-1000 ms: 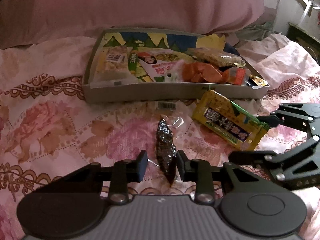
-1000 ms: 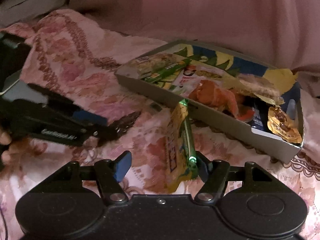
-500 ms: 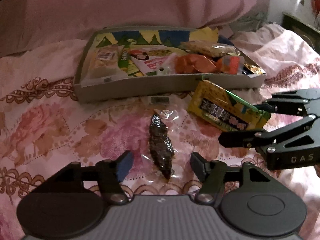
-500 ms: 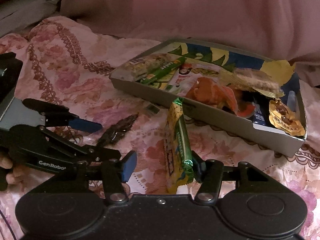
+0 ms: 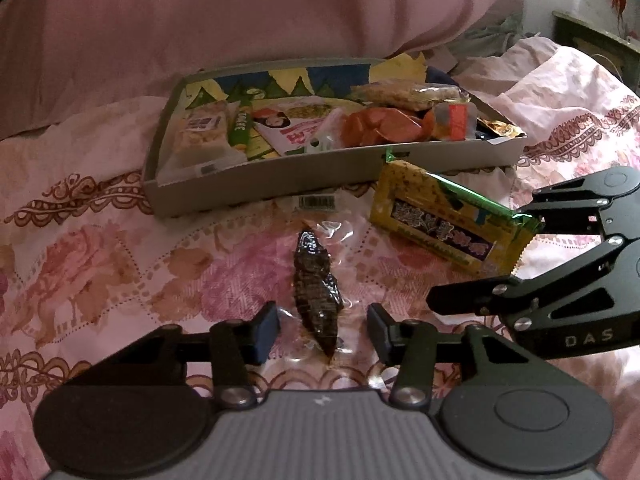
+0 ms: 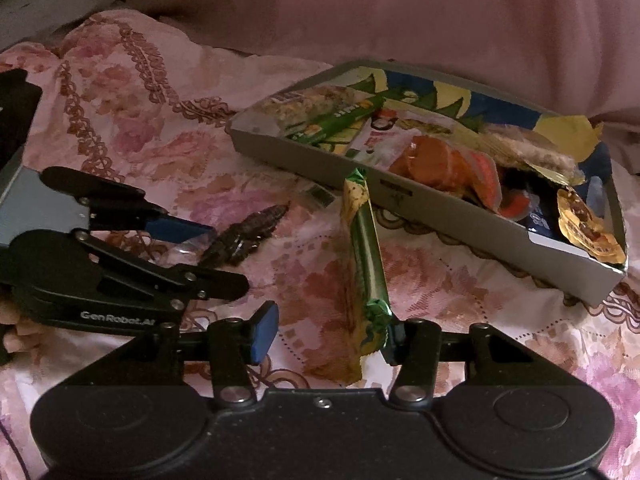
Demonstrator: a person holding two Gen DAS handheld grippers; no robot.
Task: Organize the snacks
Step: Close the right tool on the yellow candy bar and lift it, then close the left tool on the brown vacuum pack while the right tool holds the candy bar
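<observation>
A dark brown snack in a clear wrapper (image 5: 318,284) lies on the floral bedspread. My left gripper (image 5: 322,330) is open, its jaws on either side of the snack's near end. A yellow and green snack packet (image 5: 448,222) stands on its edge against the grey box (image 5: 260,190). My right gripper (image 6: 326,330) is open around the packet's near end (image 6: 364,276). The packet leans by the right finger. The dark snack (image 6: 244,234) and the left gripper (image 6: 200,256) show in the right wrist view. The right gripper (image 5: 480,260) shows in the left wrist view.
The grey box (image 6: 420,200) holds several snack packets, among them a green stick (image 5: 240,130) and orange packets (image 5: 380,126). A pink pillow (image 5: 240,20) lies behind the box. A loose barcode label (image 5: 318,202) lies in front of the box.
My left gripper opened and let go of the dark snack, which now lies on the bedspread. Both grippers have drawn back a little. The yellow packet stays between the open right jaws.
</observation>
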